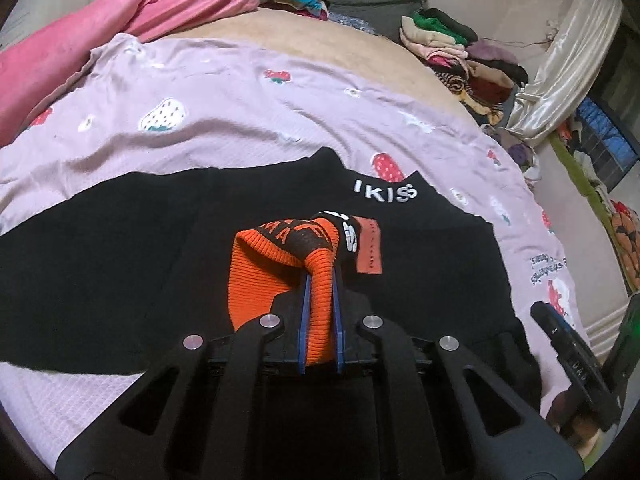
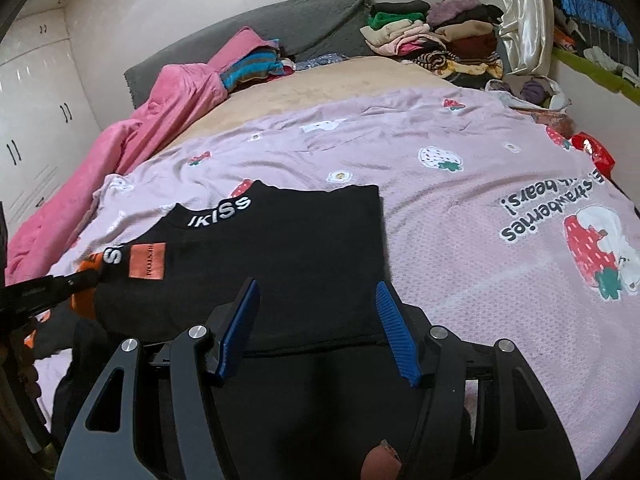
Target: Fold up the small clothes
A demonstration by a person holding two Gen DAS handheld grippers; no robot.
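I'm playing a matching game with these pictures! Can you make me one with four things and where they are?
Things:
1. orange cuff
2. black sweater
3. pink blanket
4. pile of clothes

Places:
A. far corner of the bed
B. flat on the strawberry sheet
C. pinched in the left gripper
D. bunched along the bed's left side

Pairs: 1-C, 2-B, 3-D, 4-A

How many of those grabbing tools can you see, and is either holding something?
2. The left tool is clamped on the orange cuff of the black top. The right tool hovers open over the top's near edge, holding nothing.
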